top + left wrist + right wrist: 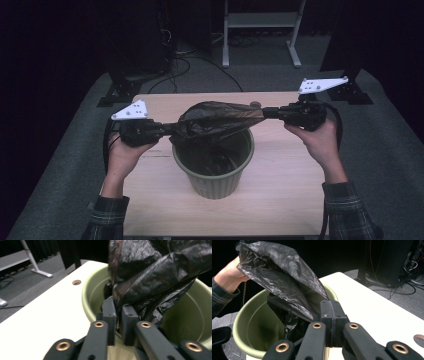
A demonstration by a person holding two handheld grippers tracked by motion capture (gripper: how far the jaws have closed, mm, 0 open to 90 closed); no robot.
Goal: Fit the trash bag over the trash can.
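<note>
You hold a black bag (220, 120) up over a green bin (214, 165), w/ one gripper at each end. Your left gripper (167, 129) is at the bag's left end, and in the left gripper view its jaws are nearly closed w/ a thin gap, and a bit of the bag (160, 272) is pinched between them. Your right gripper (267, 112) is at the bag's right end, and in the right gripper view its jaws are pressed tight together on the bag's edge (287, 282). The bag is stretched across btwn the 2 grippers, just above the top of the bin, and its middle hangs down inside the bin. It looks crinkly and shiny. The bin stands upright near the middle of a light wood table (280, 195), a bit toward your side. In the left gripper view the bin's rim (86, 296) is just under the jaws, and a small round hole (76, 282) shows in the table top past it. Your left hand (125, 157) and right hand (320, 137) grip the handles, and you wear plaid sleeves (350, 210). A grey plate (131, 111) sits on top of the left gripper. Past the table is a grey floor w/ a white stand (260, 30) on it.
</note>
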